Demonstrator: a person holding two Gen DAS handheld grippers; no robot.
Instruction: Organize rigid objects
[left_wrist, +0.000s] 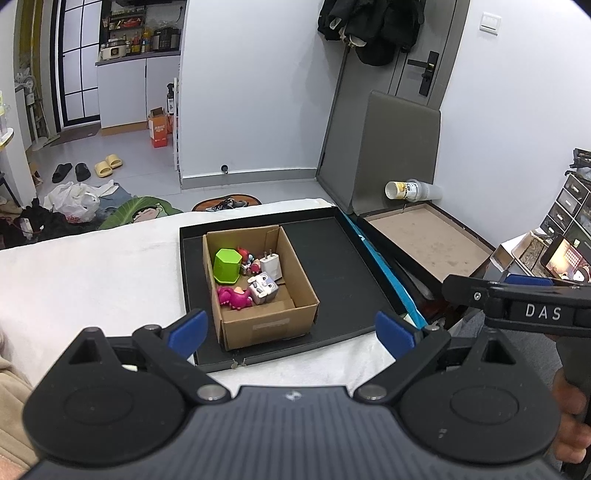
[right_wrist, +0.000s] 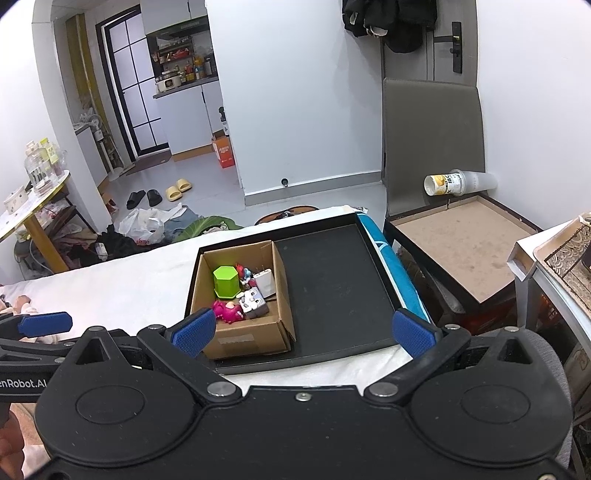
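White bed (left_wrist: 92, 266), one black tray (left_wrist: 332, 266), one cardboard box (left_wrist: 295, 284) (five-odd toys inside), two grippers, left gripper (left_wrist: 290, 330), right gripper (right_wrist: 303, 332), jaws wide apart.

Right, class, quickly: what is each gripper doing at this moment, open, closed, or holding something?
Left gripper: open, holding nothing, short of the cardboard box.
Right gripper: open, holding nothing.

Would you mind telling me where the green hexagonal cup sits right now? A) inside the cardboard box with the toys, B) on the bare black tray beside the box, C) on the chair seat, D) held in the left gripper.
A: the green cup stands inside the cardboard box next to the white charger and the toys.
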